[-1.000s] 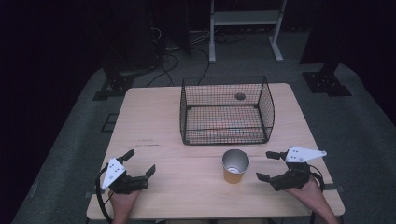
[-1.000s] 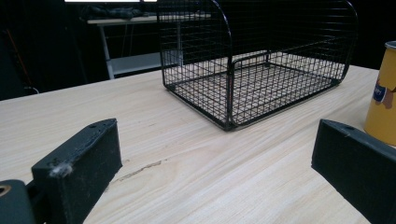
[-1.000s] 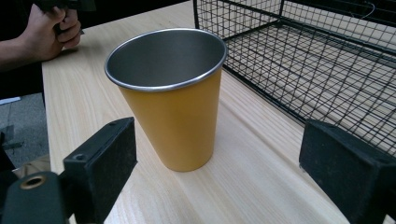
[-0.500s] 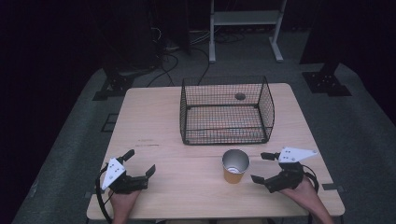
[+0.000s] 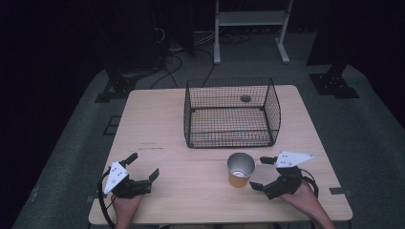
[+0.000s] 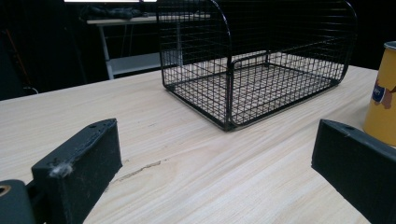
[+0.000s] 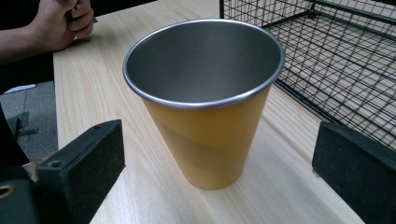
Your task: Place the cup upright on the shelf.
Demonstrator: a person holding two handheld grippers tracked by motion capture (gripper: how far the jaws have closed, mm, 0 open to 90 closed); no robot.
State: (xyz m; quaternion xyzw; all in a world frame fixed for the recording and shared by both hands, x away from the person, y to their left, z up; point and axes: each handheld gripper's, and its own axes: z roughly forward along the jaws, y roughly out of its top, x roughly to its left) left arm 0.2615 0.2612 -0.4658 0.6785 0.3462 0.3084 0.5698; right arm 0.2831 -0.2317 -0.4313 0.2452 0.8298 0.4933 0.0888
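An orange cup with a bare metal inside stands upright on the table's near right part, in front of a black wire basket. My right gripper is open just right of the cup, with its jaws pointing at it. In the right gripper view the cup stands close ahead between the spread jaws of this gripper, and they are not touching it. My left gripper rests open at the near left with nothing between its jaws. The cup also shows at the right edge of the left gripper view.
The wire basket looks empty and its open top faces up. The wooden table has bare boards left of the basket. A white shelf frame and cables stand on the floor behind. The person's other hand shows far left.
My right gripper has moved left toward the cup, still open. The left gripper and the cup have stayed where they were.
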